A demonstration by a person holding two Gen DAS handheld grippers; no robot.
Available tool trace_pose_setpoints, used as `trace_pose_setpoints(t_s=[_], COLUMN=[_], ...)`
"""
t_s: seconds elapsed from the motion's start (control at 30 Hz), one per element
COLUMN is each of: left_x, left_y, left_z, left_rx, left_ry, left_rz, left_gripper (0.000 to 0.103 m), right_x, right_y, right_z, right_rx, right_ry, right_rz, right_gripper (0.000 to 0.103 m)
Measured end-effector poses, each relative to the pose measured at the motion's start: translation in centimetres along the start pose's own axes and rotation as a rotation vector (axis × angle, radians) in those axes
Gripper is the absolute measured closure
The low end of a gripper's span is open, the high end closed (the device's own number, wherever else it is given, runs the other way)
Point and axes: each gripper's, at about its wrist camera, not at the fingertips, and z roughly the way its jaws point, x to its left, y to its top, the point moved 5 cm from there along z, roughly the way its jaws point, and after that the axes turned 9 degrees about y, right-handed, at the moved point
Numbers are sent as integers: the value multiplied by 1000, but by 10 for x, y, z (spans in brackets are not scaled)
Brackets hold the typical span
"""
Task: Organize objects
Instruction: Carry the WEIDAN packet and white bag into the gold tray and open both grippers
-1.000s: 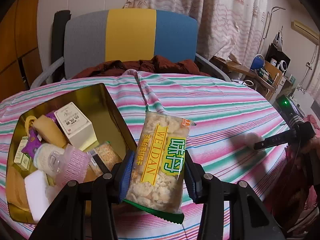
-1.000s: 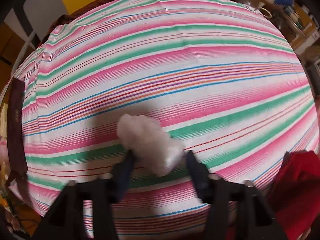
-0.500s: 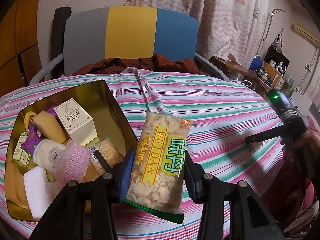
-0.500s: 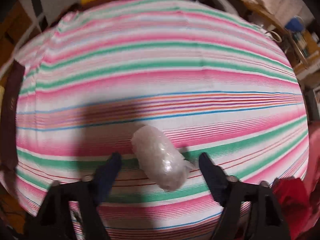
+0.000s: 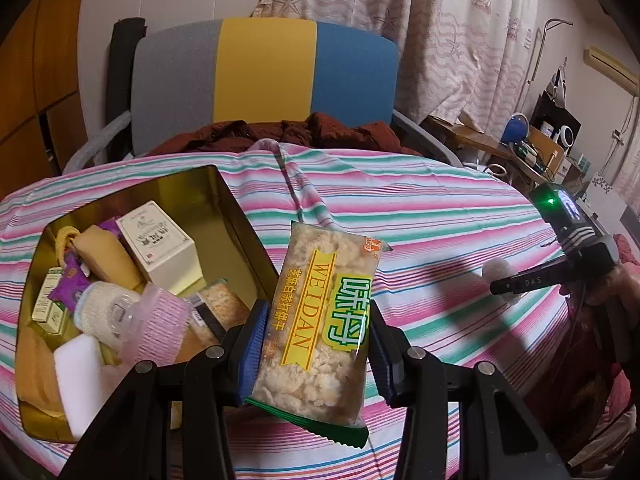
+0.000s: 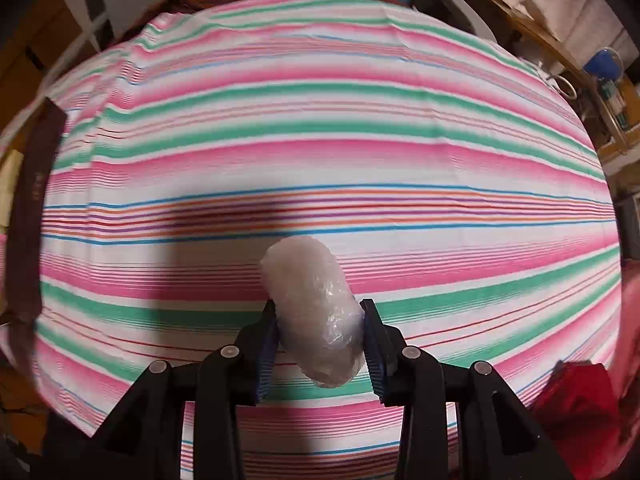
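Striped cloth in pink, green and white covers the desk (image 5: 420, 216), with a grey, yellow and blue chair (image 5: 264, 80) beyond the far edge, straight ahead of the left tongs (image 5: 316, 344).

Largest of what lies on it is the gold tin (image 5: 240, 216), open, just ahead and to the left of the left tongs. It is already crowded: a white carton (image 5: 160, 244), a tan bar (image 5: 106, 256), a purple sachet (image 5: 74, 280), a pink mesh roll (image 5: 158, 330), a white block (image 5: 78, 372) and a cracker pack (image 5: 220, 308) packed side by side. Little bare floor shows, so the next thing probably has to lie on top.

The snack packet (image 5: 320, 332) stands nearly upright, pinched at its lower sides by the left tongs, just right of the tin wall; held so, it is likely headed in there.

The plastic-wrapped bundle (image 6: 316, 316) lies between the pads of the right tongs (image 6: 320, 340), which press on both its flanks. I cannot tell whether it has left the cloth. Judging by the pinch, it is meant for the tin as well.
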Motion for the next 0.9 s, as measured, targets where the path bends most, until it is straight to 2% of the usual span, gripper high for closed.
trace_pose_setpoints(t_s=[0.2,0.47,0.67,0.9], left_x=[10,28,42,78], left_y=[3,4,3,2], left_z=[-6,-10,-15,-23], left_rx=[-18,-28,-34,-43], left_ry=[31,67,82,125], left_rz=[-10,-35,-64,-142], left_gripper=[57,57,57,57], right_x=[34,120,168,227], right_y=[6,-1,5,2], right_z=[-8,-13,-23,-29], right_rx=[-64,-125,-177,-205], right_ry=[70,179,272,357], right_rz=[-36,-119,-190,-272], right_gripper=[64,64,64,64])
